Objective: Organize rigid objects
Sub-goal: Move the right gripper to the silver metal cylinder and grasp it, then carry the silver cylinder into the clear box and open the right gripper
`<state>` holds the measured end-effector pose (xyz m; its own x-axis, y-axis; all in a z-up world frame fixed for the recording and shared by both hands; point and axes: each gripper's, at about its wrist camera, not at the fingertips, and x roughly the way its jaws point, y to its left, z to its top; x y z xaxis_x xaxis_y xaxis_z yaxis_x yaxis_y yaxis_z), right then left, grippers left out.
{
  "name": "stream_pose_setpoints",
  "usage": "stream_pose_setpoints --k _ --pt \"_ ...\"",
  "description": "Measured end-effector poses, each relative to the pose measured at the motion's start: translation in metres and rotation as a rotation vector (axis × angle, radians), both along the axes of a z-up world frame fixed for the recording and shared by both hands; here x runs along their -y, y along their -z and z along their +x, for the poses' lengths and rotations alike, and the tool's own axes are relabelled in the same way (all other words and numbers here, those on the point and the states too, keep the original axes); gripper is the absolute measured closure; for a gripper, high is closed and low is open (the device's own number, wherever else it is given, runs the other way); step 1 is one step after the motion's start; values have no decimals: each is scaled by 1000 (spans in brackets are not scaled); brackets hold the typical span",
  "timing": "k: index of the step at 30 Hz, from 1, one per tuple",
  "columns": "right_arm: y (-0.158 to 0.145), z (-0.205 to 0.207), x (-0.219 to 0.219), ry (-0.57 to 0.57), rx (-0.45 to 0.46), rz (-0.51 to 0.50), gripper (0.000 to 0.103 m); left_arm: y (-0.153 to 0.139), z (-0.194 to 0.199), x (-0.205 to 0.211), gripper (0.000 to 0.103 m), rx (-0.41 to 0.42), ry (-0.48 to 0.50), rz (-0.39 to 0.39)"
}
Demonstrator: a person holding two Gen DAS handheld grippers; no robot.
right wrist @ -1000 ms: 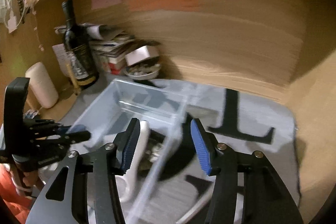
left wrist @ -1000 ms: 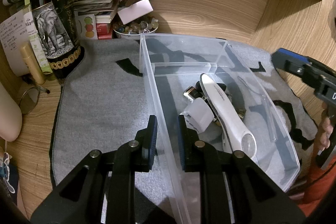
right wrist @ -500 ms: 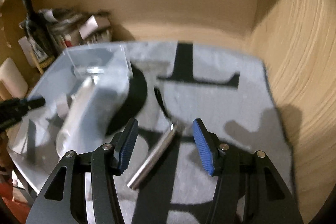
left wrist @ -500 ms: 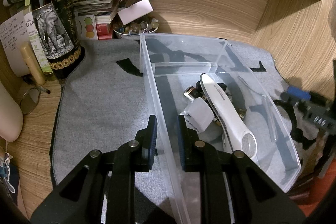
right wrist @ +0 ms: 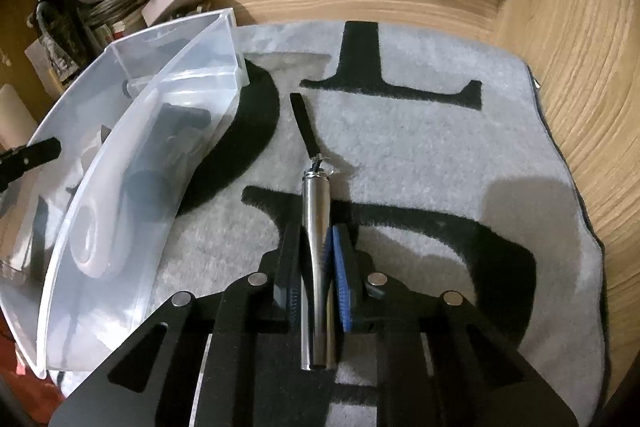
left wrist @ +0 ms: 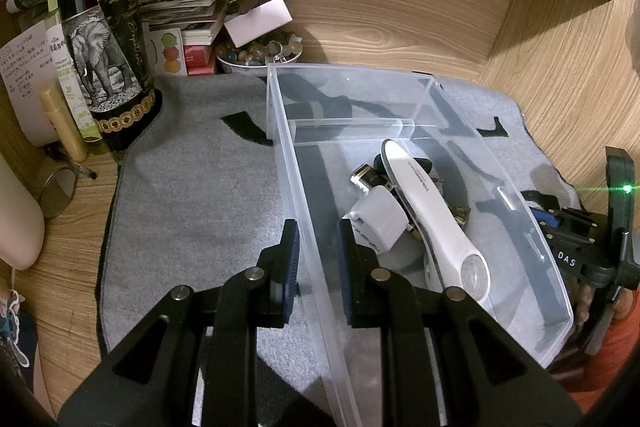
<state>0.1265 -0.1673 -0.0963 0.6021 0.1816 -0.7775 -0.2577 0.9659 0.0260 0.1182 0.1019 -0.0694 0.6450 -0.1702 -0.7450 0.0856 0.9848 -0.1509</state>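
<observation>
A clear plastic bin (left wrist: 304, 227) stands on a grey mat (left wrist: 192, 195). My left gripper (left wrist: 317, 259) is shut on the bin's left wall. Inside lie a long white device (left wrist: 432, 211), a small white adapter (left wrist: 376, 215) and dark small items. In the right wrist view, my right gripper (right wrist: 316, 263) is shut on a shiny metal cylinder (right wrist: 316, 227) with a black strap (right wrist: 304, 125), low over the mat just right of the bin (right wrist: 120, 187). The right gripper also shows at the left wrist view's right edge (left wrist: 576, 239).
A dark wine bottle (left wrist: 104, 39), stacked papers and boxes (left wrist: 188, 15), a bowl of stones (left wrist: 260, 53) and a small round mirror (left wrist: 58, 187) crowd the back left. Wooden walls (right wrist: 580, 67) close the back and right side. The mat (right wrist: 440, 147) carries black letters.
My right gripper swung from over the bin down to the mat on its right and closed on the metal cylinder. My left gripper kept its hold on the bin wall.
</observation>
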Motion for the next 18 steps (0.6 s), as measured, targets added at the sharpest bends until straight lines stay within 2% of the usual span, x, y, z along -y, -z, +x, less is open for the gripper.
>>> stream_pose_setpoints --k 4,18 --pt "-8 0 3 9 32 25 89 0 0 -1 86 1 2 4" --pt "-79 -4 -16 -49 264 143 89 0 0 0 86 -1 1 5"
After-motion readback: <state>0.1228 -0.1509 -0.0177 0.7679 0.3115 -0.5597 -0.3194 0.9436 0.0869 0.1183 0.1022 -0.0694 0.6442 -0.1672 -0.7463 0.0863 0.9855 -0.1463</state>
